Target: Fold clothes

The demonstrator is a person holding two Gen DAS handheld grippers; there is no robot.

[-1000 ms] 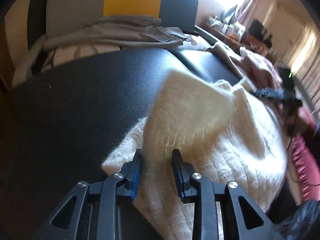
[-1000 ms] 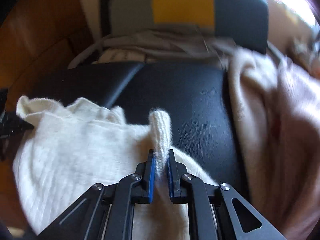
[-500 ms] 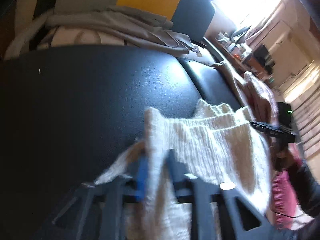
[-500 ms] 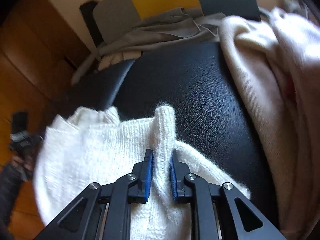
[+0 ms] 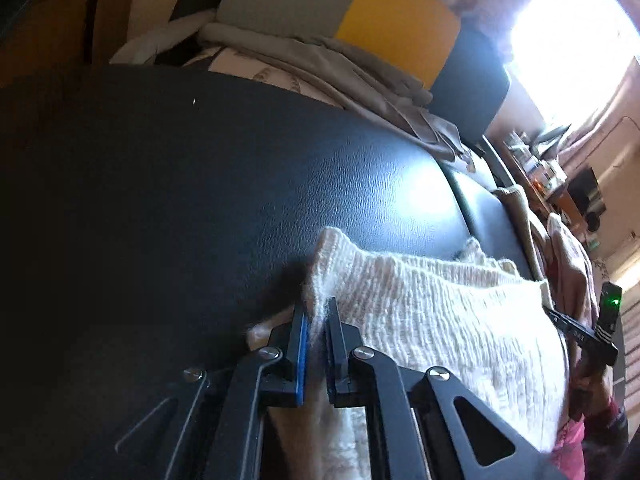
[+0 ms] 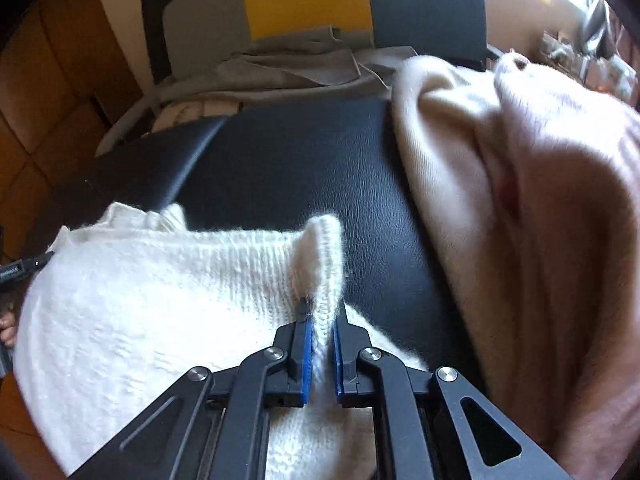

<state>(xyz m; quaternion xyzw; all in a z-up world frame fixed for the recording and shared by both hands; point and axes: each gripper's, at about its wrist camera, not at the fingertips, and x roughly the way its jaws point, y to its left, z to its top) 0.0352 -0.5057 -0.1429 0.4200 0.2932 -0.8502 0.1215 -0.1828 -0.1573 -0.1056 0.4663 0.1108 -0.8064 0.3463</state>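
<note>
A cream knitted sweater (image 5: 440, 320) lies on a black leather seat (image 5: 240, 200), its upper edge lifted and stretched between both grippers. My left gripper (image 5: 316, 316) is shut on the sweater's left corner, which stands up above the blue pads. In the right wrist view the same sweater (image 6: 140, 300) spreads to the left, and my right gripper (image 6: 320, 322) is shut on its right corner, a ribbed fold rising between the fingers. Each gripper shows at the edge of the other's view, held by a hand.
A pale pink garment (image 6: 520, 200) is heaped on the right of the seat. Grey and beige clothes (image 5: 320, 64) lie against the back cushion (image 5: 392, 28) with grey, yellow and dark panels. A wooden floor (image 6: 40, 100) lies to the left; cluttered shelves (image 5: 552, 168) stand far right.
The left gripper went from open around the sweater's edge to shut on it. Both grippers then lifted the edge and drew it taut between them.
</note>
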